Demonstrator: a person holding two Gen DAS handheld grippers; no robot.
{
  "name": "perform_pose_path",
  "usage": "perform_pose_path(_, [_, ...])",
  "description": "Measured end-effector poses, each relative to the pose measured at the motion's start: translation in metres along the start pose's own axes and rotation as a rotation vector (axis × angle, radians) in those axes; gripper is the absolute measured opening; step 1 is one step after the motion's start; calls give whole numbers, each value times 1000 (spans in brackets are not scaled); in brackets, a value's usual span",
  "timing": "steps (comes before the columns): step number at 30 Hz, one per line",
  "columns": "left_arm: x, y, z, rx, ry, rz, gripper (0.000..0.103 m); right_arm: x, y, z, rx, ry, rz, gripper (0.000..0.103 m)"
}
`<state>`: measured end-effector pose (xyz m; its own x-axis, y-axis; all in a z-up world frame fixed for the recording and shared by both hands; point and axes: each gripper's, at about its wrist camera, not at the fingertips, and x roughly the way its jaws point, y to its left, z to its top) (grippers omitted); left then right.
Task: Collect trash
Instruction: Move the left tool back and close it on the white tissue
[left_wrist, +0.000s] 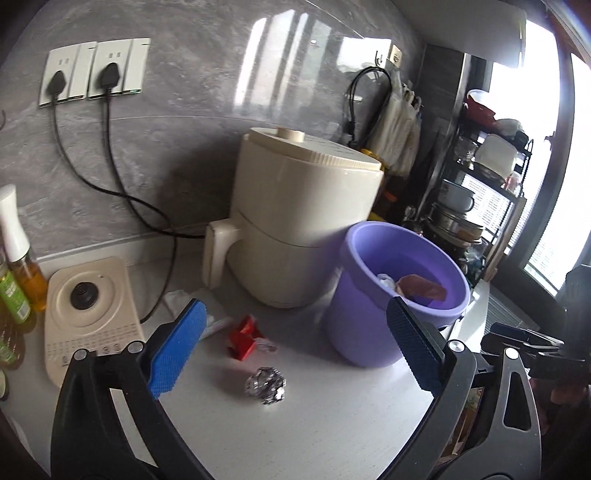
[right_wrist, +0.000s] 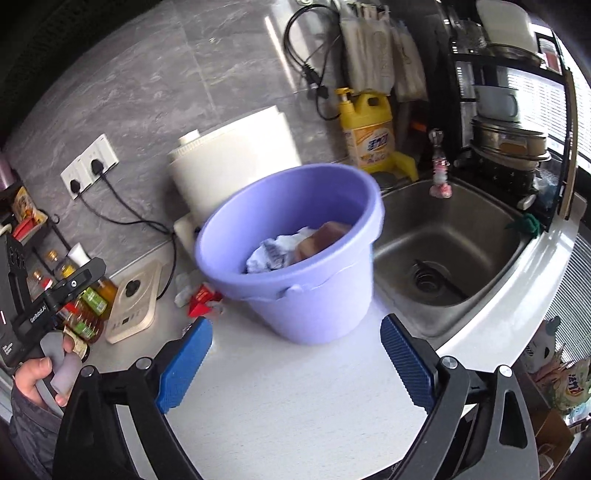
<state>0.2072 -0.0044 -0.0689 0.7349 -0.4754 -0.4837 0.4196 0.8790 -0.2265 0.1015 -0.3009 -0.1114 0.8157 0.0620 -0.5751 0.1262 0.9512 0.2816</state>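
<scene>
Blue-padded fingers of the left gripper (left_wrist: 295, 336) fill the foreground, jaws spread wide with nothing between them; the right gripper (right_wrist: 295, 362) hangs likewise, jaws spread and empty, over the white counter (right_wrist: 295, 417).

Taking the purple bucket (right_wrist: 295, 258) as the landmark: the steel sink (right_wrist: 461, 251) lies just to its right, sunk in the counter. A cream air fryer (left_wrist: 303, 221) stands directly behind the bucket, nearly touching it, its handle pointing left. Further left of the bucket sits a cream appliance base (left_wrist: 88, 317), with bottles (left_wrist: 18, 280) at the far edge. A yellow detergent jug (right_wrist: 367, 129) stands behind the bucket, by the sink's back rim.

Inside the bucket lie a brown wrapper (left_wrist: 421, 290) and crumpled white paper (right_wrist: 273, 253). Left of the bucket's foot, on the counter, sits a red wrapper (left_wrist: 243, 338), with a white tissue (left_wrist: 181, 299) beyond it beside the fryer. A foil ball (left_wrist: 266, 385) rests in front of the bucket, between the left gripper's fingers in view, untouched.
</scene>
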Motion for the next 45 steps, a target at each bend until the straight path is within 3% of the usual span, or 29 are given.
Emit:
perform_pose_path(8, [10,28,-8,-75,12,49,96,15,42,-14,-82,4,-14,90])
perform_pose_path(14, [21,35,-17,-54,61,79,78,37,68,-23,-138,34,37,86])
perform_pose_path(21, [41,56,-29,-56,123,107,65,67,94,-29,-193,77,67,80])
perform_pose_path(28, [80,74,-34,-36,197,117,58,92,113,-21,-221,97,88,79])
perform_pose_path(39, [156,98,-48,7,351,110,51,129,126,-19,-262,145,38,79])
perform_pose_path(45, [182,105,-54,25,398,122,36,147,131,-16,-265,167,27,80])
